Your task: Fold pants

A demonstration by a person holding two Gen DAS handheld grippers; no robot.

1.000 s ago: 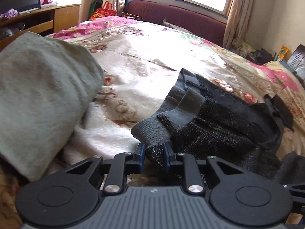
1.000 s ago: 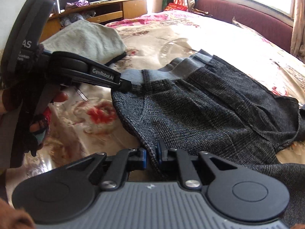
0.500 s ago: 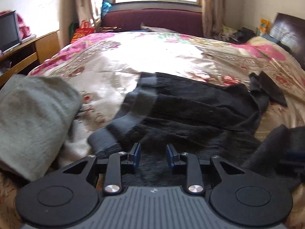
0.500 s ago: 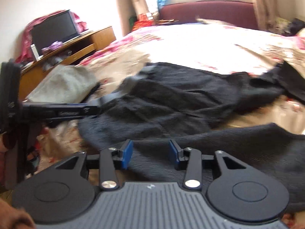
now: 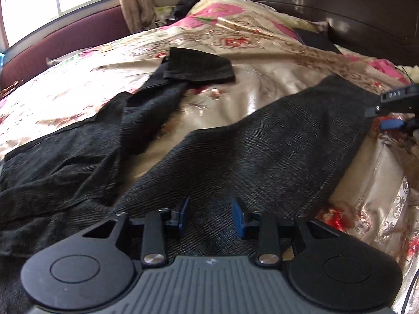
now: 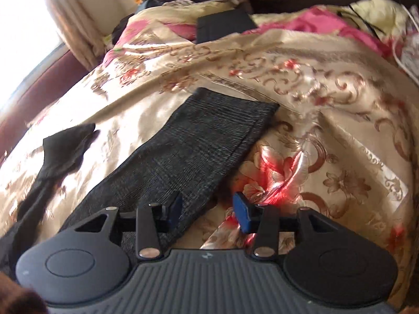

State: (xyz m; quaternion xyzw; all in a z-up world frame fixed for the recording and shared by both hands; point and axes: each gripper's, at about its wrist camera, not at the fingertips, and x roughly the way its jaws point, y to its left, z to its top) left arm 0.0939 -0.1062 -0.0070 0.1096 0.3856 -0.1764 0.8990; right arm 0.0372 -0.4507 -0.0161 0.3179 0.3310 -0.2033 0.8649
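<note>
From the left wrist view, the left tool is released, its blue pads spread apart and gripping nothing, poised just above the dark pants. The pants lie spread over the floral bedspread of the bed. One leg runs from the near centre out to the far right, fairly flat, with its hem near the right edge of the view. The other leg stretches to the far left and is crumpled, its end folded back on itself at the far centre. At the right edge, part of the right tool shows beside that first leg's hem. A dark headboard stands at the far right.

From the right wrist view, the right tool is also released, jaws wide. Its left pad sits over the edge of the flat pants leg, its right pad over bare bedspread. The crumpled leg lies to the left, apart from the flat one.
</note>
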